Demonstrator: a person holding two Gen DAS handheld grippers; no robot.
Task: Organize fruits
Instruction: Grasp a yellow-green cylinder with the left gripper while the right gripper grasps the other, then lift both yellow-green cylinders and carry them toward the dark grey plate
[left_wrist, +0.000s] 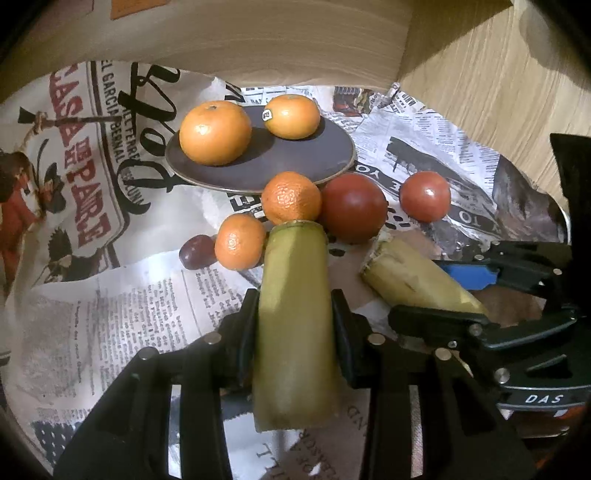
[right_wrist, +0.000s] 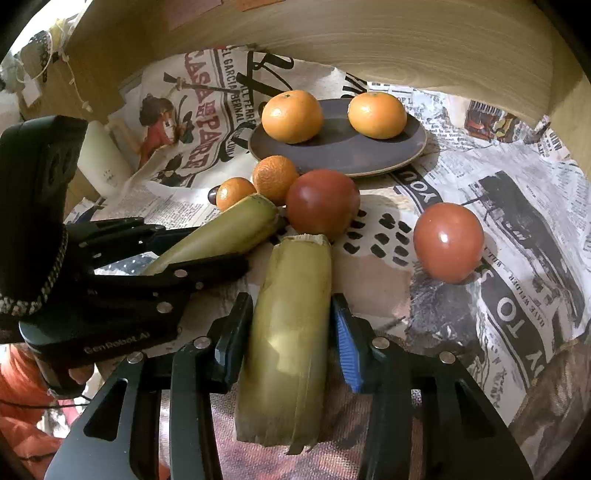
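Spread wide under everything is the crumpled sheet of printed newspaper (left_wrist: 92, 288), lying on the pale wooden table (left_wrist: 480, 74) as a work surface, probably to keep the wood clean. On it, at the far side, sits the dark oval ceramic plate (left_wrist: 295, 158), and that looks like the collecting spot, because two large smooth oranges (left_wrist: 215, 132) already rest on it, side by side and apart. Now to the hands: the left gripper (left_wrist: 293, 317) has its jaws clamped on a yellow-green cut length of banana-like stalk (left_wrist: 295, 332), pinched at mid-length so it points forward toward the fruit, and the right gripper (right_wrist: 291, 328) is closed the same way round a second yellow-green cut piece (right_wrist: 288, 332), blue pad pressed to its side. Both pieces seem lifted off the paper rather than resting, though I can't tell for sure. Just beyond their tips, a big dark-red tomato (right_wrist: 322, 203) touches the nearer of two small pebbly mandarins (right_wrist: 275, 178), all bunched just in front of the plate's near rim, unsorted by the look of it. A second red tomato (right_wrist: 448, 242) sits well apart to the right. Tucked behind the smaller mandarin, a dark purple grape-like fruit (left_wrist: 197, 251), smallest of all, half hidden. My read: the sorting is barely begun, with both stalk pieces being carried somewhere.
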